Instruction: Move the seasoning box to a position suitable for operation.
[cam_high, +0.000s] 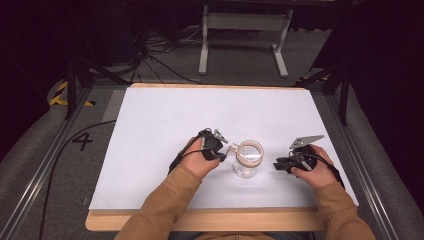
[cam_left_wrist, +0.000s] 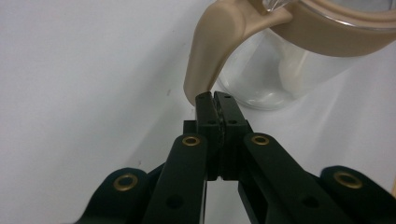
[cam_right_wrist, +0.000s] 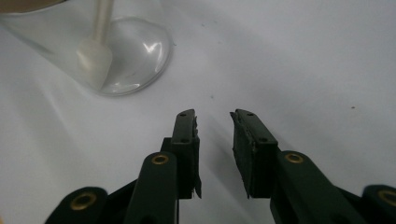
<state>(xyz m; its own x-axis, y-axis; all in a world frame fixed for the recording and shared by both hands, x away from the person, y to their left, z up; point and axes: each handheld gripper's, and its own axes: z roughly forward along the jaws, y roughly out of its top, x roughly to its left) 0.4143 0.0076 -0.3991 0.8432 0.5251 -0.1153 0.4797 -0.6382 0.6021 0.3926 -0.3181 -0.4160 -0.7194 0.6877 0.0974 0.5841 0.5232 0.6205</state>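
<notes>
Black jaws of our left gripper (cam_left_wrist: 214, 100) stand pressed together with nothing between them, their tips just touching the lower end of the tan plastic handle (cam_left_wrist: 212, 56) of the clear glass jug with a tan collar (cam_high: 248, 159). That jug stands upright on the white table sheet (cam_high: 165, 120), near its six o'clock edge, between our two grippers. Our left gripper (cam_high: 214, 146) sits at the jug's nine o'clock. Our right gripper (cam_high: 284, 164) waits at its three o'clock, a little apart, jaws partly open and empty. To take the handle well, we judge we should first open the left jaws, slide them around the handle's middle rather than its tip, and close firmly. The right gripper could steady the glass wall so the jug does not tip or slide.
</notes>
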